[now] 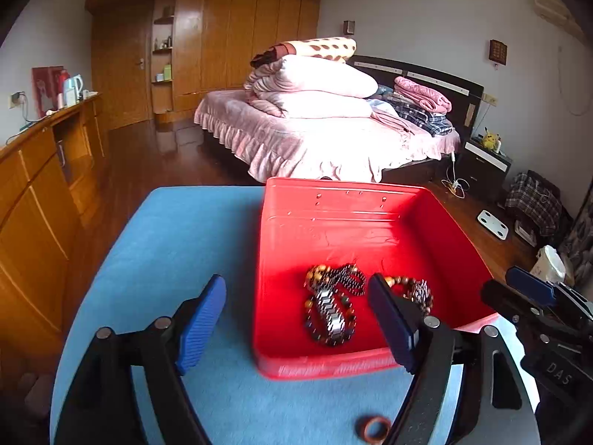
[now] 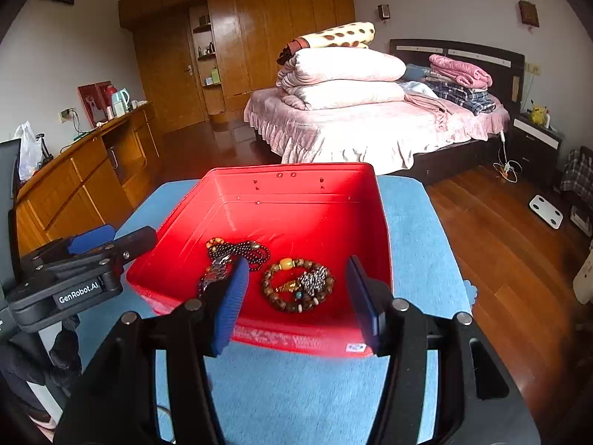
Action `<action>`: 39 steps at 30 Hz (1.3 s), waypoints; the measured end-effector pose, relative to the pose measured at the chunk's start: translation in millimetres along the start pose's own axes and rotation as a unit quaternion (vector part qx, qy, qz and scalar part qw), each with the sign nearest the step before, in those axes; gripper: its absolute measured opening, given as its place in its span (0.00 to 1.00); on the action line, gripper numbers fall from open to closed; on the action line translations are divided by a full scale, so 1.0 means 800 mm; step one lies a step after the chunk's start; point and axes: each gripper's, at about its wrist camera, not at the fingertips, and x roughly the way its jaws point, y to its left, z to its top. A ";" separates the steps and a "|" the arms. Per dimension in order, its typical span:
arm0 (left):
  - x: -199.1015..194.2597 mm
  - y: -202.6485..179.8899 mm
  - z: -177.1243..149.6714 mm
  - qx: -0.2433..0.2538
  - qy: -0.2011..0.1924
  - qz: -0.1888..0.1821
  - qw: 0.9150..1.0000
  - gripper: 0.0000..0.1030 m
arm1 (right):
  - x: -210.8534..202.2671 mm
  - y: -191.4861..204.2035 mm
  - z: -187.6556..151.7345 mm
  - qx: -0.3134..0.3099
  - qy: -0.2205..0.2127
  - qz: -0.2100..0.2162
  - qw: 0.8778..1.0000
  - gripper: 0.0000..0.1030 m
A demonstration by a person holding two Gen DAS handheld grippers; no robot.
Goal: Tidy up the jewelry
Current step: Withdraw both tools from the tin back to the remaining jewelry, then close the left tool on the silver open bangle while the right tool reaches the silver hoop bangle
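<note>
A red box [image 1: 326, 204] [image 2: 296, 185] stands open on the blue table [image 1: 166, 244] [image 2: 415, 230]. Inside lie a silver metal watch band [image 1: 331, 313] among dark bead strings [image 1: 346, 276] [image 2: 242, 248], and a brown bead bracelet [image 2: 296, 285] with a silver tangled piece [image 2: 315, 278]. A brown ring [image 1: 374, 431] lies on the table in front of the box. My left gripper [image 1: 296, 319] is open and empty at the box's near left corner. My right gripper [image 2: 296, 300] is open and empty over the box's near rim.
The table edge drops to a wooden floor [image 2: 500, 241] on the right. A pink bed [image 1: 315, 129] stands behind, a wooden sideboard [image 1: 40, 185] runs along the left wall, and a wardrobe [image 1: 222, 37] is at the back.
</note>
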 end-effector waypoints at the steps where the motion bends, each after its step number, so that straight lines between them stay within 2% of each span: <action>1: -0.008 0.003 -0.006 -0.001 -0.002 0.000 1.000 0.76 | -0.007 0.002 -0.006 0.000 -0.001 0.001 1.000 0.56; 5: -0.033 0.009 -0.031 -0.001 -0.003 0.006 1.000 0.81 | -0.031 0.011 -0.029 0.003 0.007 -0.003 1.000 0.66; 10: -0.054 0.009 -0.063 0.014 0.009 0.014 1.000 0.84 | -0.048 0.016 -0.060 0.013 0.027 -0.012 0.999 0.79; 11: -0.057 0.010 -0.070 0.014 0.012 0.014 1.000 0.85 | -0.051 0.017 -0.064 0.014 0.029 -0.018 0.999 0.84; 17: -0.070 0.011 -0.099 0.011 0.024 0.014 1.000 0.86 | -0.062 0.023 -0.093 0.023 0.041 -0.056 0.997 0.94; 22: -0.077 0.007 -0.122 0.020 0.034 0.013 0.999 0.87 | -0.064 0.034 -0.114 0.017 0.056 -0.066 0.996 0.95; 29: -0.084 0.010 -0.143 0.020 0.045 0.011 0.999 0.88 | -0.057 0.046 -0.140 0.001 0.094 -0.040 0.995 0.95; 32: -0.086 0.008 -0.152 0.025 0.051 0.009 0.998 0.88 | -0.060 0.050 -0.147 0.003 0.093 -0.025 0.995 0.95; 39: -0.088 0.015 -0.164 0.022 0.056 0.014 0.998 0.88 | -0.064 0.063 -0.156 -0.015 0.092 -0.025 0.995 0.92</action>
